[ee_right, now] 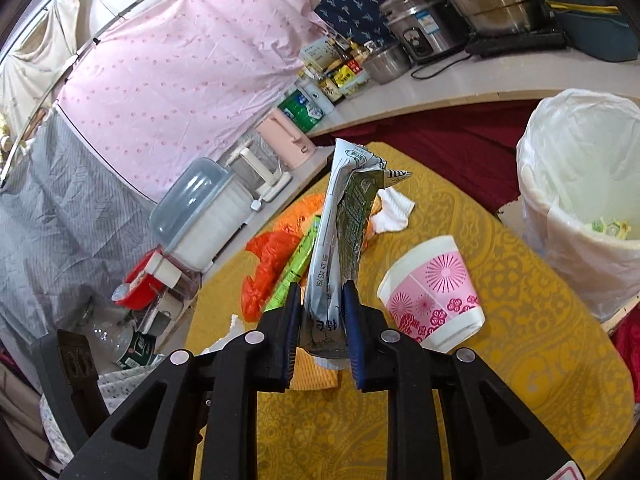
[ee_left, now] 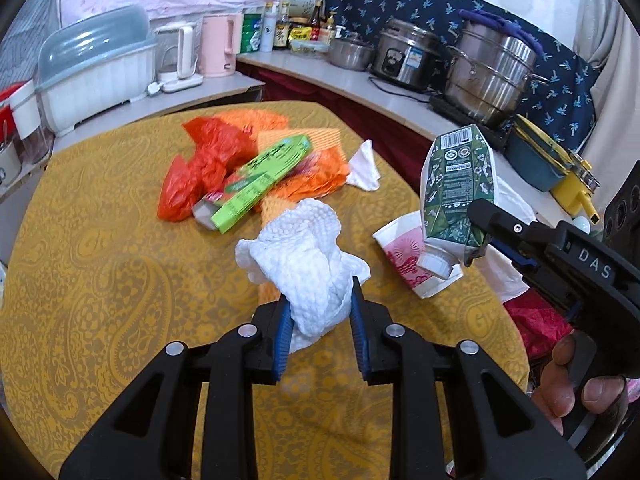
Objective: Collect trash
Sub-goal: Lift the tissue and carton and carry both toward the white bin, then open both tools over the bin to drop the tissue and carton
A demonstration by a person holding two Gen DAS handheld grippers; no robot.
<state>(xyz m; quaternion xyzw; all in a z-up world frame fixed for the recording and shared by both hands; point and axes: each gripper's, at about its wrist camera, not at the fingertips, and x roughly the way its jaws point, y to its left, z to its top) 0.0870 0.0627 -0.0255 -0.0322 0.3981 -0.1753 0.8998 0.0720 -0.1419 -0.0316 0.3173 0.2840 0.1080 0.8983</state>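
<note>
Our right gripper [ee_right: 322,300], marked "DAS", clamps a crushed green drink carton [ee_right: 340,240] while our left gripper [ee_left: 318,312] pinches crumpled white paper towel [ee_left: 304,252].

wall: pink sheet [ee_right: 180,60] | counter [ee_left: 360,92]: steel pots | table: yellow paisley cloth [ee_left: 100,260]

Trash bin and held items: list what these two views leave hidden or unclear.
- Trash bin: right wrist view's edge cuts it off; its liner hides most contents.
- Crushed carton: its cap end sits behind the right hand-held gripper.
- Paper towel: its lower part is behind the left hand-held gripper.
</note>
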